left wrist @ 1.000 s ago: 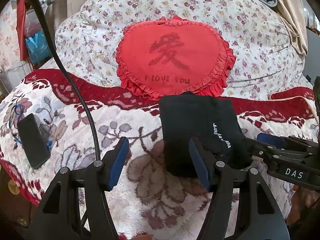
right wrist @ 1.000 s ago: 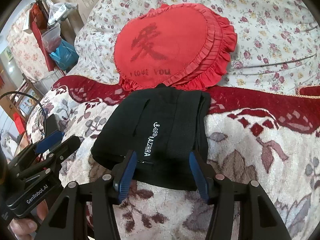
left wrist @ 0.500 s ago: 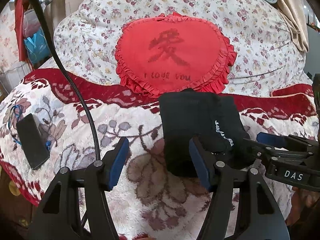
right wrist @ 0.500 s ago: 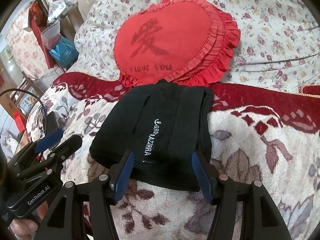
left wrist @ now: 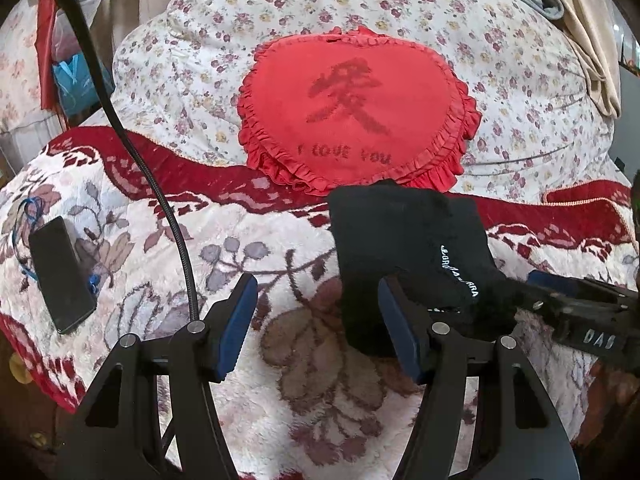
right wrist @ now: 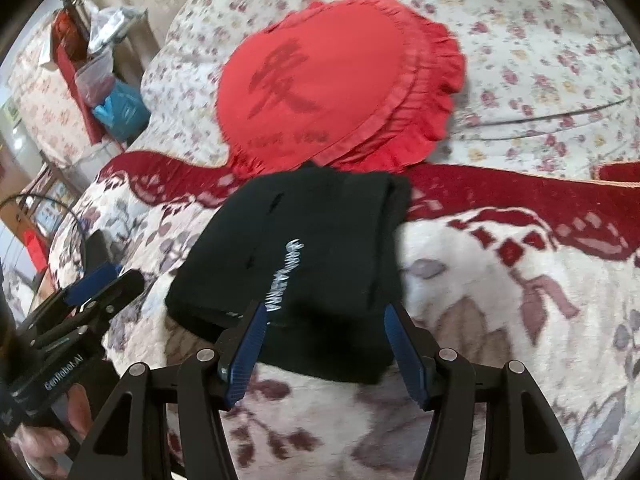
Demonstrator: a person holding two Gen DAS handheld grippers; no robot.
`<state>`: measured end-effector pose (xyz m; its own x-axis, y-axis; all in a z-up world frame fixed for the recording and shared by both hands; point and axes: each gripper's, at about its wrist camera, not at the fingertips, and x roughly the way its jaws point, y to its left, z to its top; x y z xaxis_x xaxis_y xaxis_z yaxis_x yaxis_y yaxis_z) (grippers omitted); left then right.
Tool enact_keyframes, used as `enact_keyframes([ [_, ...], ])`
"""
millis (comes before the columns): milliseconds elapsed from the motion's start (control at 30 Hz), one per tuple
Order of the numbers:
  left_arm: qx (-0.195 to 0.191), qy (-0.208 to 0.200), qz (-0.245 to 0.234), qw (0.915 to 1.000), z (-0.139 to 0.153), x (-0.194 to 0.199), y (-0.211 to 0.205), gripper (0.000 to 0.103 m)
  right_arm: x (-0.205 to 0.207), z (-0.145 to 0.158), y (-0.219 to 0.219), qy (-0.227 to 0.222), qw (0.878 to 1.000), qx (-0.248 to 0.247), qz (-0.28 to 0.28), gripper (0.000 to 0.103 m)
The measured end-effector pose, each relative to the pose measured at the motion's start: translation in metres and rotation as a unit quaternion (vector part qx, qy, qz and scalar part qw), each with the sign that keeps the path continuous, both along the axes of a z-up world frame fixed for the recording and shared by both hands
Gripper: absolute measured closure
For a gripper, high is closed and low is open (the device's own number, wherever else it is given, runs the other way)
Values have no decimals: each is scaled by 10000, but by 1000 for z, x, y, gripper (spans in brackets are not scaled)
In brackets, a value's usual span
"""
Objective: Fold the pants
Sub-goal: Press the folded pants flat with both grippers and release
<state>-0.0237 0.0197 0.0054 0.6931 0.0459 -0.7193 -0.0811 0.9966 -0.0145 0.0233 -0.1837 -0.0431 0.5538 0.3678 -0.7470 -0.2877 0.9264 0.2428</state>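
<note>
Since a second ago the right claw (right wrist: 324, 344) has spread its jaws a little wider and eased toward the folded black pants (right wrist: 304, 264); the near edge of the bundle lies between its blue pads, which stand apart from the cloth — open, gripping nothing. Beside it the left claw (left wrist: 316, 328) is open and empty too, its jaws over bare blanket with the pants just off its right pad.

The pants lie folded into a compact rectangle, white lettering up, on the floral blanket (left wrist: 280, 400) of the bed. Their far edge touches the red heart-shaped cushion (left wrist: 356, 112), which leans on a flowered quilt (right wrist: 540, 60). A black phone (left wrist: 60, 274) lies well off to the left — near the blanket's edge.
</note>
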Motion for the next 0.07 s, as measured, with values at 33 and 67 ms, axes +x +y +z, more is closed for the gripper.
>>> enact_keyframes([
  [33,-17,-15,8,10000,0,0,3,40,1,0,-5,-21,10000,-20,-56,44],
  [67,-1,-21,17,10000,0,1,5,40,2,0,-14,-58,9999,-61,-147,44],
])
